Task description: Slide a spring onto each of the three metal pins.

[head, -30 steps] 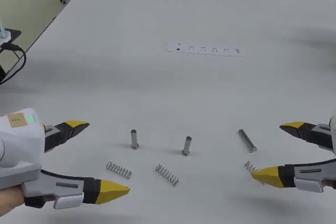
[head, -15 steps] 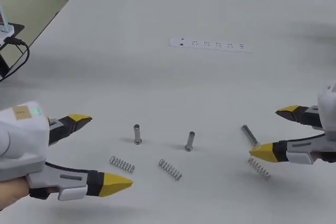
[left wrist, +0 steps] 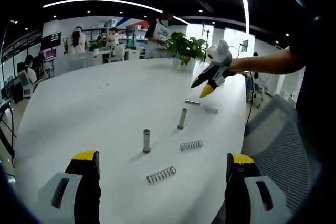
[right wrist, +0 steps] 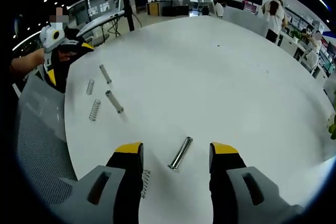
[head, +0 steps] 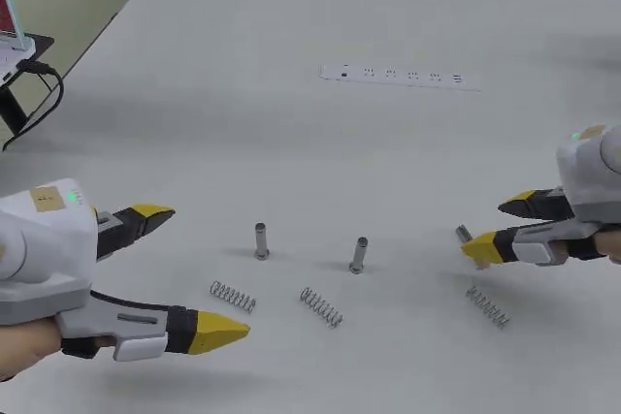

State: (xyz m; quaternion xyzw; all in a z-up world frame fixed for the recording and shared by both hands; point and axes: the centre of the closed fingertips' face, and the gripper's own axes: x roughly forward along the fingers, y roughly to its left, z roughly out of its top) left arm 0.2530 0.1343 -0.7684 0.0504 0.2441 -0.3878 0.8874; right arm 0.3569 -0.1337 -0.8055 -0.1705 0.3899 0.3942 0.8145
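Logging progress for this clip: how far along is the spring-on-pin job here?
Nothing done: the left spring, middle spring and right spring lie loose on the table, and the left pin and middle pin stand bare. In hand: the right gripper, open, brackets the lying pin without gripping it; the left gripper hovers open and empty. Left: all three pins.

The right gripper (head: 482,229) has left the rightmost spring (head: 486,305), which now lies clear just beside its lower jaw. It has moved forward to the lying pin (right wrist: 180,153), which now sits between its spread jaws, near the tips.
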